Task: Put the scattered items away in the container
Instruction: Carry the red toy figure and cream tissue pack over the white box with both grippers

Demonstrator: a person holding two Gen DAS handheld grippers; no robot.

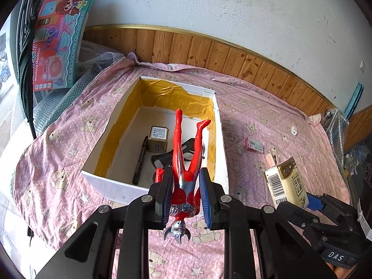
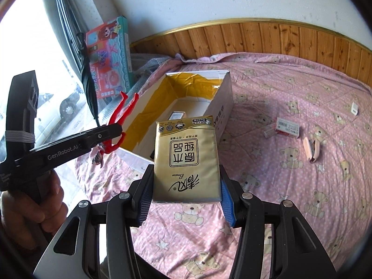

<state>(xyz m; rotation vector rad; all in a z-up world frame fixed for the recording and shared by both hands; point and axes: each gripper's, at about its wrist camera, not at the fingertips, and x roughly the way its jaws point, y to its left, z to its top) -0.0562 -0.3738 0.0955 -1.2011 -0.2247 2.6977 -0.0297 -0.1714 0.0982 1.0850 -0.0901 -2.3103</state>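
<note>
Left gripper [image 1: 186, 194] clenched on red toy figure [image 1: 186, 162], legs pointing forward above near wall of white box [image 1: 116, 187]. Right gripper [image 2: 186, 196] clamps gold tissue pack [image 2: 187, 160], raised above pink bedspread [image 2: 290, 186] before the box. Hand [image 2: 34, 207] wraps left handle. Box holds a small tin [image 1: 158, 139], possibly a pen

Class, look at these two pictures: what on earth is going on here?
A person is tidying a bed using two handheld grippers. The left gripper is clamped on a red and silver action figure, held over the near edge of the yellow-lined cardboard box. The right gripper holds a gold tissue pack short of the box. A small red and white box and a pink stapler lie on the pink bear quilt.
</note>
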